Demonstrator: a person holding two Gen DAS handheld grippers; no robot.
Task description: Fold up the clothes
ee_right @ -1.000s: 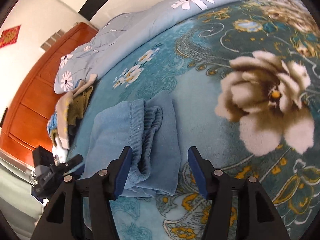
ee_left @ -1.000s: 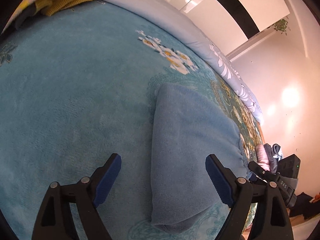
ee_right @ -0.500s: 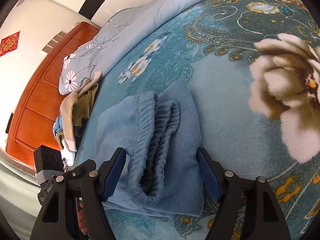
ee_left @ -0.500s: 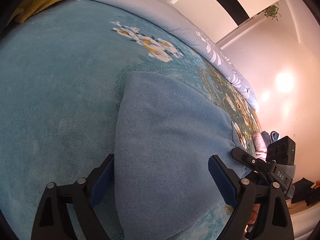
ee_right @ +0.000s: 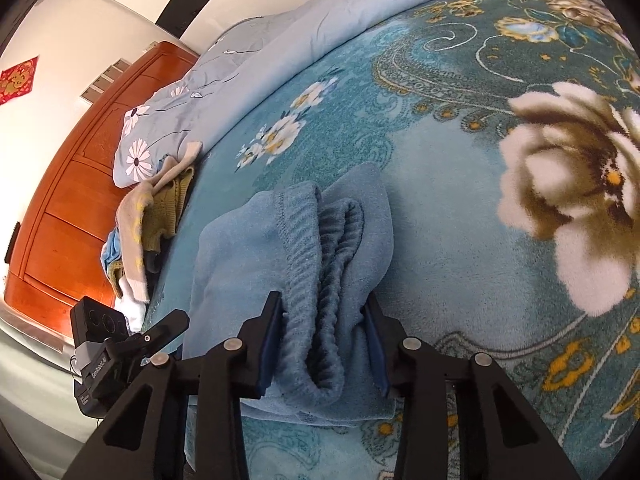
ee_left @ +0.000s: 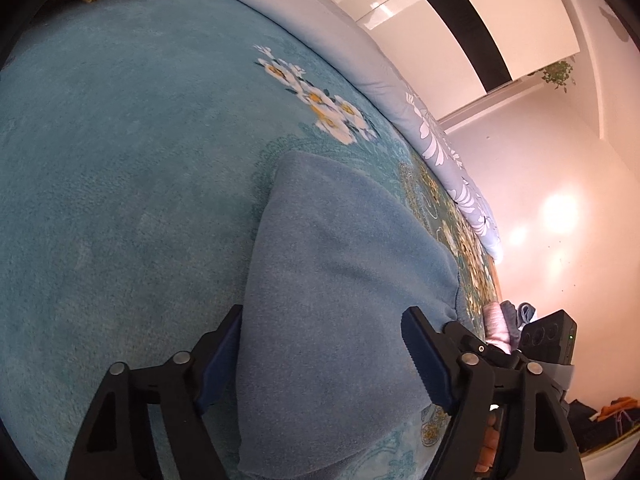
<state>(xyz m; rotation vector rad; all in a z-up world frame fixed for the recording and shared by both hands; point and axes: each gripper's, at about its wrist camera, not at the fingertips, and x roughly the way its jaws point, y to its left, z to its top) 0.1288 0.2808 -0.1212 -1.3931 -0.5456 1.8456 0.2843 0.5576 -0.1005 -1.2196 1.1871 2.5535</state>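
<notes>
Right gripper [ee_right: 324,340] is pinching the folded blue fleece garment's [ee_right: 296,240] waistband, seemingly; left gripper [ee_left: 320,344] is straddling it, spread; lift evenly toward twelve o'clock.

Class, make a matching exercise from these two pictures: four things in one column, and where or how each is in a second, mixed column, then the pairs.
Things
1. blue trousers
2. big cream flower
3. yellow knit
4. red paper

Places or states
A. hung on the white wall
B. woven into the blanket
C. folded, between the right gripper's fingers
D. in the heap by the pillow

Pairs: 1-C, 2-B, 3-D, 4-A
</notes>
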